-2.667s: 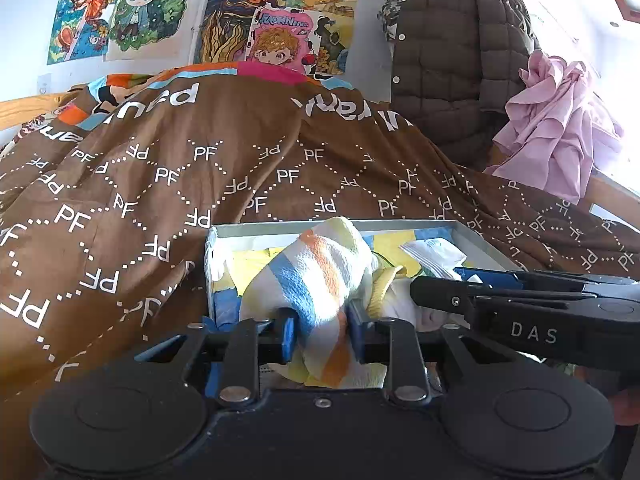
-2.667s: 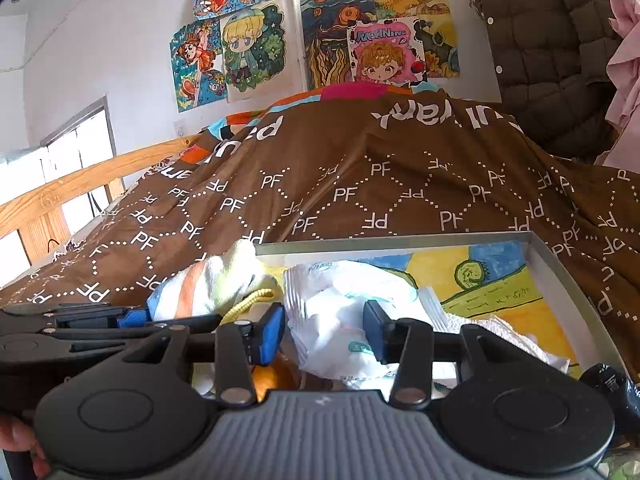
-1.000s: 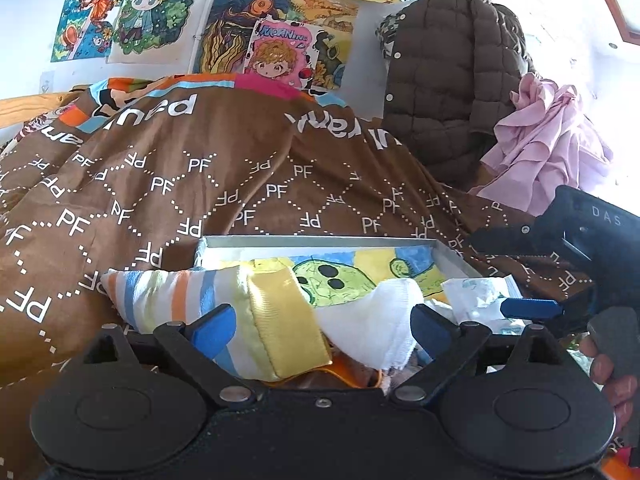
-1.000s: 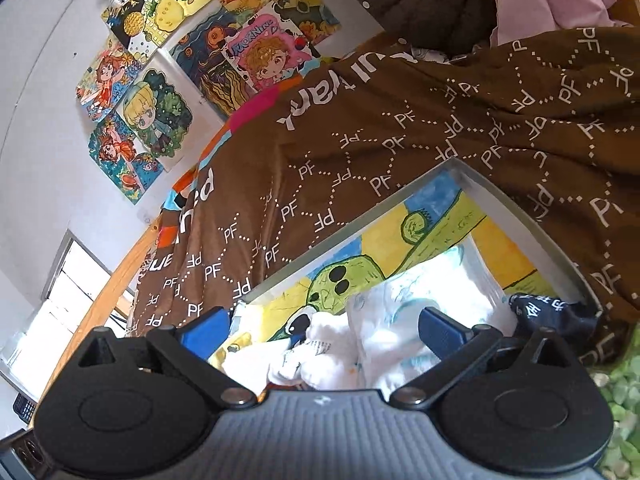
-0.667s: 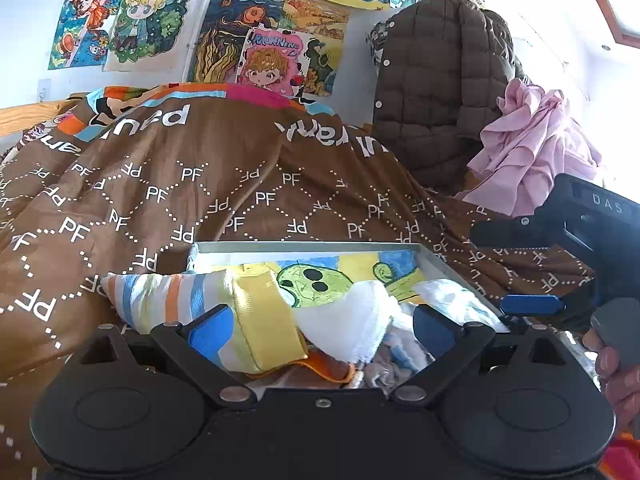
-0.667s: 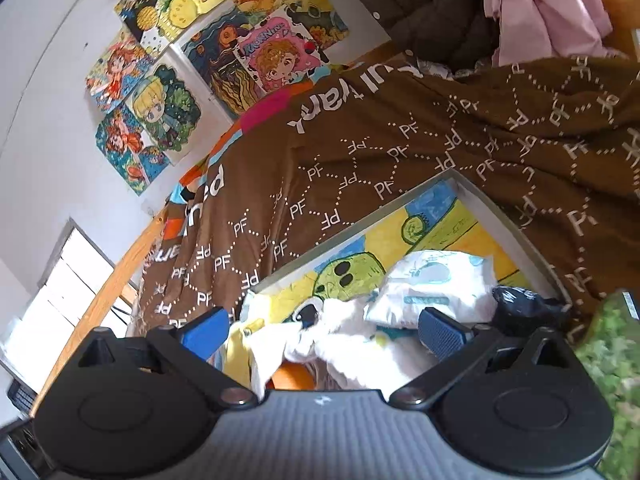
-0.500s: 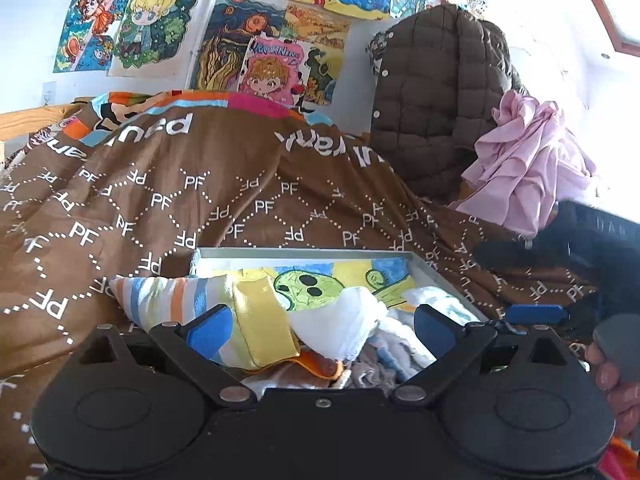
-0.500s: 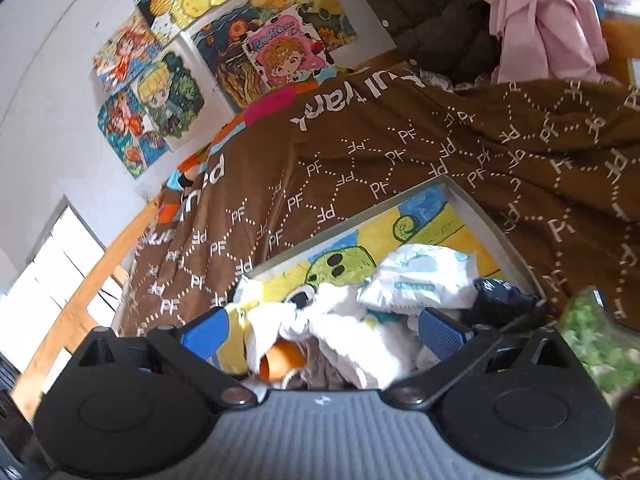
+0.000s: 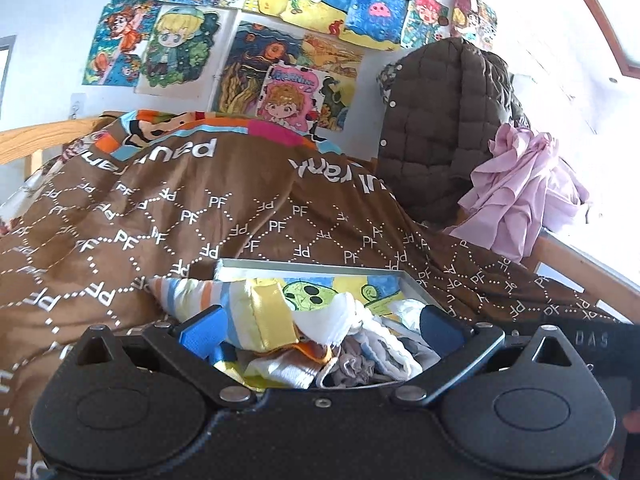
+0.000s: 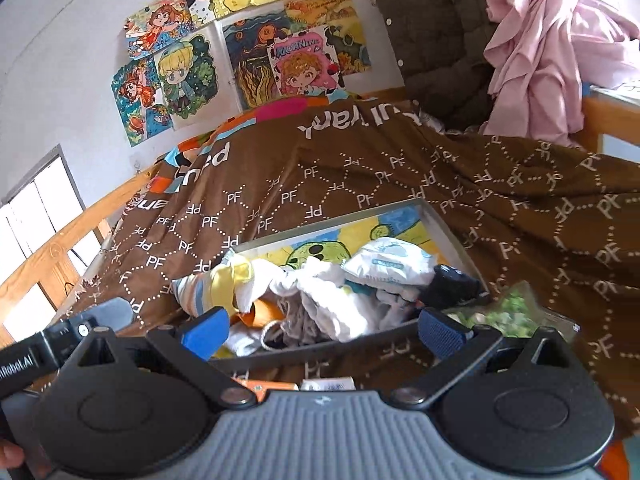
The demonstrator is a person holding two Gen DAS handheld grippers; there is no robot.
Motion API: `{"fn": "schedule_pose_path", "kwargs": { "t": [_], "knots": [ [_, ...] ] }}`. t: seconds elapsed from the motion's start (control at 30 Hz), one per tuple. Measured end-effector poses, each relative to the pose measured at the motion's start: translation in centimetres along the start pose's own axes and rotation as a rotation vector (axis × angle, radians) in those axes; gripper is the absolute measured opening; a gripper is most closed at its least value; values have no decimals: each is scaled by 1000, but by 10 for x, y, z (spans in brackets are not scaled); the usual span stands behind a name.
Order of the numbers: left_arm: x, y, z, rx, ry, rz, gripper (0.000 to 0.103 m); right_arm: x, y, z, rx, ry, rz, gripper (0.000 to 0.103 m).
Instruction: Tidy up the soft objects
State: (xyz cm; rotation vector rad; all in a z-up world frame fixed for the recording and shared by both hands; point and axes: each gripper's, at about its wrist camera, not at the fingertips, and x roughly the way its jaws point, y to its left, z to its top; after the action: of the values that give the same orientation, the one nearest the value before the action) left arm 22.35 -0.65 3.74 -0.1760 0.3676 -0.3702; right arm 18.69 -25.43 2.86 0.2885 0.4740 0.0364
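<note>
Soft cloths [image 10: 336, 304] heaped in shallow grey tray [image 10: 448, 236] on brown blanket [image 9: 256, 208], just ahead of both tongs. Striped towel [image 9: 200, 296] hangs over tray edge beyond left tongs' [image 9: 316, 330] left pad. Left jaws just opened wide, gripping nothing. Right tongs [image 10: 324, 330] spread wide too, empty. Green packet [image 10: 504, 312] beyond its right pad.

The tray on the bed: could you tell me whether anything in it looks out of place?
The striped cloth hangs over the tray at its left rim onto the brown blanket, while the other soft items sit heaped, unfolded, inside.
</note>
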Motion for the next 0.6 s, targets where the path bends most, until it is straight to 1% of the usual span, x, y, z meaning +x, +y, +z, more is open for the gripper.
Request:
{"fn": "schedule_pose_path", "kwargs": {
  "t": [0.33,0.47,0.6],
  "knots": [
    [-40,-6,-18,-25,0,16,102,-52,-2,-23,-28,-42,-57,103],
    [-55,-8,-30,-53,8,29,102,-67,-4,-30,-25,-43,-54,103],
    [-67,-14,-39,-48,18,43,102,-80,-4,-37,-39,-48,-51,103]
  ]
}}
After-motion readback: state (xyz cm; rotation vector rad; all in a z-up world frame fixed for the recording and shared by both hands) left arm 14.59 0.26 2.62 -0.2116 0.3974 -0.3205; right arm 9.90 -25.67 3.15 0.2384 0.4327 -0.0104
